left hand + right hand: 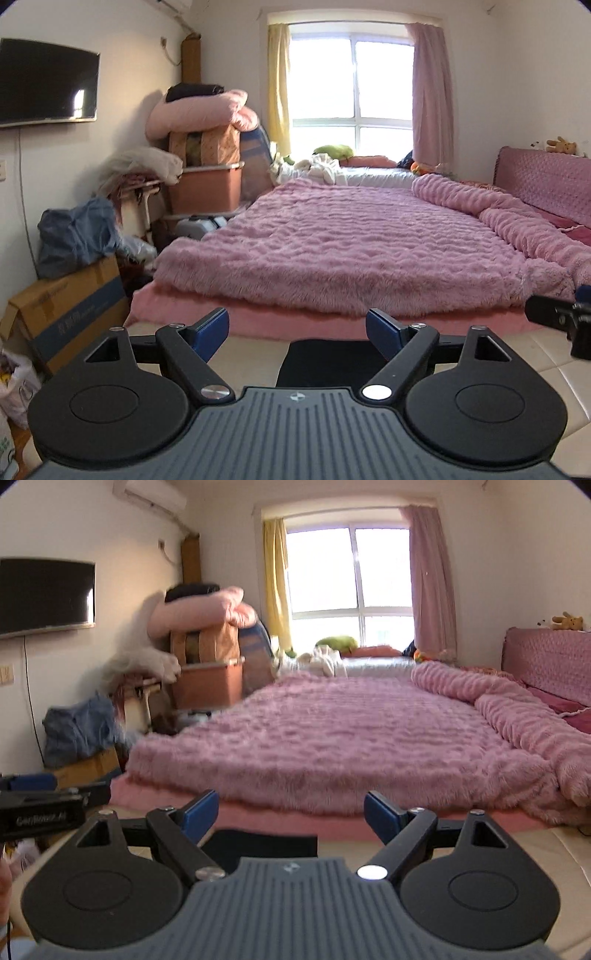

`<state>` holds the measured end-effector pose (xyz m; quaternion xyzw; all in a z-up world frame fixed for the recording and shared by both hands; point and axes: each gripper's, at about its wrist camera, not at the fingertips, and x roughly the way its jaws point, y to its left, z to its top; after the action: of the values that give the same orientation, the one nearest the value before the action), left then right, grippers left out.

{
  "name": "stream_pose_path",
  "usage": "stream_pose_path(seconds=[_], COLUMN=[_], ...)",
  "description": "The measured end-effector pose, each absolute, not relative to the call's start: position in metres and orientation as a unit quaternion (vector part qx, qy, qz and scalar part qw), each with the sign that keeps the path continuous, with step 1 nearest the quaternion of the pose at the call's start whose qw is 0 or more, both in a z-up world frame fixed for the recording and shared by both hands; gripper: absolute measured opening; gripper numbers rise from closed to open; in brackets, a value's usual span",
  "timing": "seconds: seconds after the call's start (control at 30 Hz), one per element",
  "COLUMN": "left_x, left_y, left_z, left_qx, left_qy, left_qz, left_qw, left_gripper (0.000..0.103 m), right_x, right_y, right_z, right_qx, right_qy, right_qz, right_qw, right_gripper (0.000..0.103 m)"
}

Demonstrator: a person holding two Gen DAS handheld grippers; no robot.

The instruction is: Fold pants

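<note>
A dark, flat piece of cloth, possibly the pants (325, 362), lies on the pale floor at the foot of the bed, just below my left gripper (297, 325); it also shows in the right wrist view (266, 849). My left gripper is open and empty, held low in front of the bed. My right gripper (291, 810) is open and empty too, beside the left one. Each gripper shows at the edge of the other's view: the right one (561, 321) and the left one (40, 808).
A wide bed with a fluffy pink blanket (351, 243) fills the middle. A rolled pink quilt (498, 214) lies along its right side. Cardboard boxes (66, 314), storage bins and piled bedding (199, 118) crowd the left wall under a TV (44, 85). A window (351, 81) is behind.
</note>
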<state>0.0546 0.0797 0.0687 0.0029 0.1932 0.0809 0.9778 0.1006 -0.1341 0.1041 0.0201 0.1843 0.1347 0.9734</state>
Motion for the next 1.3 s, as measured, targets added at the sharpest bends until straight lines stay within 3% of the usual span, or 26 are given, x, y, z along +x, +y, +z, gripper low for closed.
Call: stream_pose_path(seconds=[0.27, 0.8, 1.3], left_x=[0.042, 0.039, 0.042], left_y=[0.082, 0.071, 0.061], left_z=[0.036, -0.008, -0.008], left_qx=[0.009, 0.022, 0.027], left_qy=[0.248, 0.335, 0.350], left_qz=[0.107, 0.088, 0.071], left_qw=[0.963, 0.938, 0.933], left_gripper=[0.098, 0.098, 0.098], right_x=[0.077, 0.091, 0.094], right_y=[-0.120, -0.104, -0.110], right_z=[0.069, -0.005, -0.013], right_qx=[0.030, 0.007, 0.012], right_qy=[0.222, 0.374, 0.392], right_qz=[0.139, 0.121, 0.113], right_qw=[0.965, 0.919, 0.913], right_gripper=[0.082, 0.082, 0.082])
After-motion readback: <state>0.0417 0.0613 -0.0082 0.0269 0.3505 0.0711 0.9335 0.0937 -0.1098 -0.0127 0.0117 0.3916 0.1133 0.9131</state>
